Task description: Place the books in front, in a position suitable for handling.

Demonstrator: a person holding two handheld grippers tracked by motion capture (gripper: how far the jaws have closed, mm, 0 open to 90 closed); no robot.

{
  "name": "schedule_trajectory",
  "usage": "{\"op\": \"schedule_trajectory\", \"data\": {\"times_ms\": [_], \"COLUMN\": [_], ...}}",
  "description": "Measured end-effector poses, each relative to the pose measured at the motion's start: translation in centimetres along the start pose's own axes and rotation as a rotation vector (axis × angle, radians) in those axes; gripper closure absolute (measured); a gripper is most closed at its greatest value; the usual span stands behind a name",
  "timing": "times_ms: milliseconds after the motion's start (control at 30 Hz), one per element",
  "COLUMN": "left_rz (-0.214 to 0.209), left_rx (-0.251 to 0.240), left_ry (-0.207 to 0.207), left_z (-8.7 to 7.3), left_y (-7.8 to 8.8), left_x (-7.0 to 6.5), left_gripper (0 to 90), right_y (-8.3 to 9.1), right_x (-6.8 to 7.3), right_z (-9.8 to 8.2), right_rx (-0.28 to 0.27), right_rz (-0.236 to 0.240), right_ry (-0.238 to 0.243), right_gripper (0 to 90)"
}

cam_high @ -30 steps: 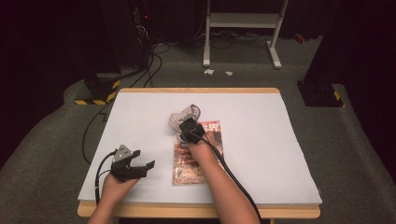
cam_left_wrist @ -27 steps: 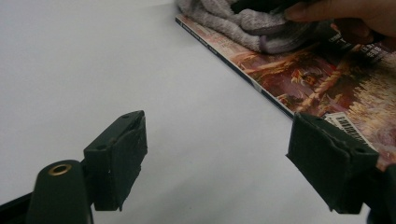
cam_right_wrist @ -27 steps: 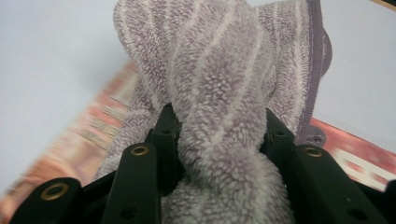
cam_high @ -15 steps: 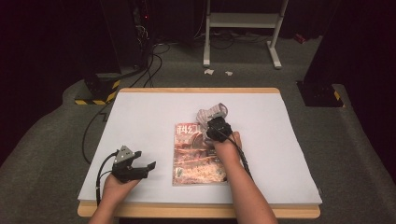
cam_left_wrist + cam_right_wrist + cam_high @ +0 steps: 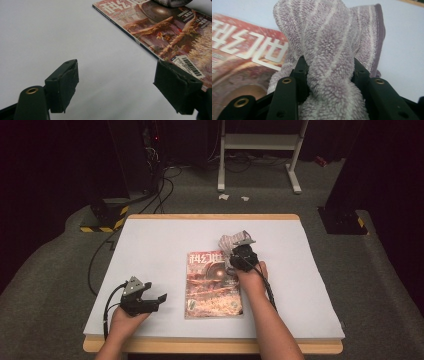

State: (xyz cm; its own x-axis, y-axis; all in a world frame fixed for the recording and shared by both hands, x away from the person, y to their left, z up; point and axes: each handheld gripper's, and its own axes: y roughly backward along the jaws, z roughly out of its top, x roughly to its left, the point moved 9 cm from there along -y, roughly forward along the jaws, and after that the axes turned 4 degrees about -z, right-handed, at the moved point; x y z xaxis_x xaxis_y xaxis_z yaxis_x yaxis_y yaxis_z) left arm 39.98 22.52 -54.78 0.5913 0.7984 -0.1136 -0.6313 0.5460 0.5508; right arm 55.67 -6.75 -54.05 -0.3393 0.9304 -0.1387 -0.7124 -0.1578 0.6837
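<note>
Two hand-held grippers were at work over the white surface (image 5: 165, 240), which ran out to a wooden rim at the far and near edges. We saw plenty of bare room on it: a broad open stretch to the left of the magazine (image 5: 213, 285), another to the right of our right forearm, and a band along the far edge. Beyond the far rim lay grey floor with cables and the feet of a white stand.

Our left hand-held gripper (image 5: 150, 297) sat near the near-left corner, well apart from the magazine's left edge. In the left gripper view its jaws stood wide with nothing between them, only bare surface under the gap, and the magazine (image 5: 170, 32) lay off to the upper right with its spine edge running diagonally.

Our right hand-held gripper (image 5: 239, 251) was at the magazine's far right corner. In the right gripper view its jaws were partly closed and clamped on a bunched, lilac striped towel (image 5: 329, 50), whose fabric bulged out above and below the pads. In the high view the towel (image 5: 231, 241) draped over that corner, partly on the cover (image 5: 242, 57) and partly on the surface beside it.
</note>
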Motion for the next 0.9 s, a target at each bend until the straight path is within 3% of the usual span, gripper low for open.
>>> {"op": "schedule_trajectory", "data": {"times_ms": [400, 700, 900], "left_rz": [-0.001, -0.004, -0.008], "left_rx": [-0.001, 0.002, -0.006], "left_ry": [0.002, 0.0, -0.024], "left_z": [0.0, 0.0, 0.4], "left_y": [0.0, -0.1, 0.0], "left_x": [-0.1, -0.3, -1.0], "left_gripper": [19.9, 20.2, 20.2], "right_y": [2.6, 4.7, 7.0], "right_x": [-0.7, -1.7, -3.0], "right_z": [1.0, 0.7, -0.3], "right_rx": [-0.057, -0.098, -0.128], "right_rz": [0.019, 0.014, 0.008], "right_ry": [-0.01, -0.021, -0.036], "right_gripper": [59.5, 59.5, 59.3]}}
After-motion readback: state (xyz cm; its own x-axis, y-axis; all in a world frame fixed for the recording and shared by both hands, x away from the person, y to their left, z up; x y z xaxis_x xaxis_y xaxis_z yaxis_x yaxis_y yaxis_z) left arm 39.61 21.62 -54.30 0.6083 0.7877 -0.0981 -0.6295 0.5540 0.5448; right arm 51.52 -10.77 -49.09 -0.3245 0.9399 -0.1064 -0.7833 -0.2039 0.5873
